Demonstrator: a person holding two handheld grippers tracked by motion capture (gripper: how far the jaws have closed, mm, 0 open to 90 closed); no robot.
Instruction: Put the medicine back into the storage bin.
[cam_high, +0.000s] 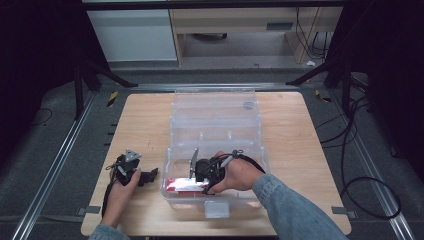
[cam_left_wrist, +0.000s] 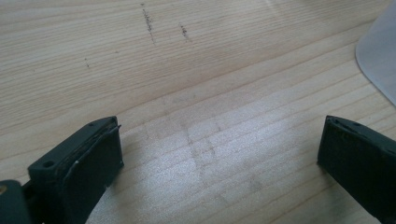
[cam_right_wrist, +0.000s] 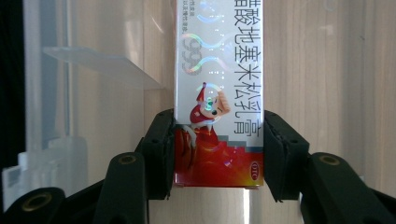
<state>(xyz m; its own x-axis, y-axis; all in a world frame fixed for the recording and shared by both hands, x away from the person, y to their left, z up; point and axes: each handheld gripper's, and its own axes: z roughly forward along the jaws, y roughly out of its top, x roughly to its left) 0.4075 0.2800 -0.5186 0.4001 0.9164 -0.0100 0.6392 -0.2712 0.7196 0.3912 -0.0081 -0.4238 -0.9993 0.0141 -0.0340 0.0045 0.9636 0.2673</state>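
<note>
Forearms are entering the high view from the near edge; the red-and-white box (cam_high: 184, 184) is being held low inside the clear bin (cam_high: 216, 117) by the right gripper (cam_high: 201, 176).

Left gripper (cam_left_wrist: 219, 149) jaws are being kept wide over bare table (cam_left_wrist: 196, 60).

Right gripper jaws are clamping the box's red end; it could be twisted loose if knocked against the bin's divider (cam_right_wrist: 100, 65).

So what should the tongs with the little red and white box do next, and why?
Probably open and let go. The right tongs are shut on the little box, which already lies low inside the clear bin, so it looks ready to be left there. The left tongs rest open on the table.
</note>
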